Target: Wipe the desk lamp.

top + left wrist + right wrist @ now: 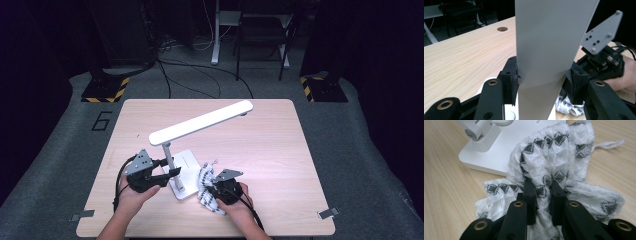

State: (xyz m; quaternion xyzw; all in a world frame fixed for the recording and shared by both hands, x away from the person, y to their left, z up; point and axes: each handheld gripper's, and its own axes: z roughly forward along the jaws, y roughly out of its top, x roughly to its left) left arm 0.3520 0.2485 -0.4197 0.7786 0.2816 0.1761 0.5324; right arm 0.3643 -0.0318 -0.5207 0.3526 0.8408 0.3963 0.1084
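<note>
1. The left gripper (170,172) stands with its jaws half apart around the upright post of the white plastic desk lamp (200,123); in the left gripper view the pale post (544,62) sits between the pads, touching at least one. I judge it clamped to steady the lamp.
2. The right gripper (541,192) has its jaws nearly shut on a bunched fold of the white knitted cloth with black diamond pattern (554,152).
3. The cloth lies just ahead of the right gripper's tips, draped against the edge of the lamp's flat white base (496,157), on the pale wooden table (260,150).
4. Handling, as I judge it: the cloth is light, soft and floppy, so it will trail and snag; a pinch on a thick gathered fold, as here, suits wiping.
5. The lamp looks stiff, smooth and top-heavy with its long head (220,116); the post near the base is the safest hold.
</note>
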